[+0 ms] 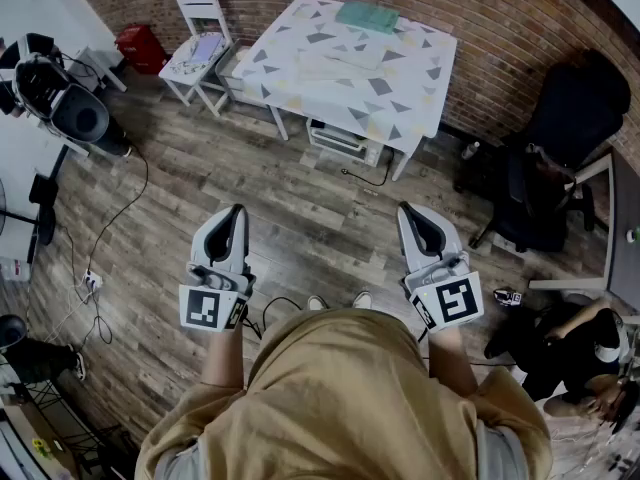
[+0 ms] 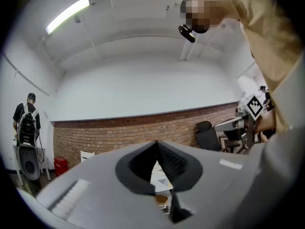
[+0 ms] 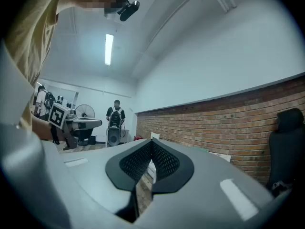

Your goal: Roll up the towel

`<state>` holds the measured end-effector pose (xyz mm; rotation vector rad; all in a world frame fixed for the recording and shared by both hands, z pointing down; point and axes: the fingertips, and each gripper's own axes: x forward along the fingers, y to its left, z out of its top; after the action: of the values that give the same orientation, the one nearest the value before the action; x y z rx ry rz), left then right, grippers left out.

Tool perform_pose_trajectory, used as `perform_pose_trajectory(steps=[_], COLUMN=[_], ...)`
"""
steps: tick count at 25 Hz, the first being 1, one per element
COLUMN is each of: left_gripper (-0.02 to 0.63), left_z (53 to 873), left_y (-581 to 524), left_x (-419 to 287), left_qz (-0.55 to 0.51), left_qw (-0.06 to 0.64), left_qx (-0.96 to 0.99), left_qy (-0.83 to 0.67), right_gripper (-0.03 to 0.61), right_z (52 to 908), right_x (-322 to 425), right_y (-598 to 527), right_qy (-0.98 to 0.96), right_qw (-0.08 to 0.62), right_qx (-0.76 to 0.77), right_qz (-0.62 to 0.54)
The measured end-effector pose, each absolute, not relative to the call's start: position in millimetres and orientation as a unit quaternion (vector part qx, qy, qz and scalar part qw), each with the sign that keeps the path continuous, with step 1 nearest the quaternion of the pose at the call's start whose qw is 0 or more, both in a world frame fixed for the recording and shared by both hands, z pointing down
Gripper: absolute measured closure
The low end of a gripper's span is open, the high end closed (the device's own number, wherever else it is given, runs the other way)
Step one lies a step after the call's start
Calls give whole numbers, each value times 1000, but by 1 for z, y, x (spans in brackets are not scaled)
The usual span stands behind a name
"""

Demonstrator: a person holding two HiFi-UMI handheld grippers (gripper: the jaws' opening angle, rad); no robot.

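Note:
A folded green towel (image 1: 367, 15) lies at the far edge of the table (image 1: 400, 98), which has a triangle-patterned cover. A pale cloth (image 1: 340, 63) lies flat near the table's middle. I stand well back from the table on the wooden floor. My left gripper (image 1: 235, 216) and right gripper (image 1: 410, 213) are held out level in front of me, side by side, pointing at the table. In the left gripper view the jaws (image 2: 156, 146) are closed together with nothing between them. The right gripper (image 3: 151, 146) is likewise shut and empty.
A white chair (image 1: 205, 43) with items on it stands left of the table, a red box (image 1: 140, 46) beyond it. A black office chair (image 1: 565, 138) is at the right. A person (image 1: 580, 353) crouches at lower right. Cables (image 1: 110, 238) and a round machine (image 1: 75, 113) are at the left.

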<state>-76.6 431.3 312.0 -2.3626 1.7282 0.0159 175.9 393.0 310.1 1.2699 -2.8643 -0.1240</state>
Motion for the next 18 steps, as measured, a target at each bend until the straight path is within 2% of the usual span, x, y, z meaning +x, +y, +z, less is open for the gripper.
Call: perform_pose_trajectory(steps=[12, 18], left_gripper=[555, 530], left_z=[315, 309], left_y=[416, 413], left_x=[-65, -87], left_qz=[-4, 16], left_qw=[124, 136], left_qx=[-798, -782], left_qy=[589, 609], right_gripper=[574, 565], right_z=[317, 313], right_x=[188, 195], right_y=[381, 370], right_qy=[-913, -917], right_qw=[13, -20], right_qx=[407, 398], right_qz=[-34, -4])
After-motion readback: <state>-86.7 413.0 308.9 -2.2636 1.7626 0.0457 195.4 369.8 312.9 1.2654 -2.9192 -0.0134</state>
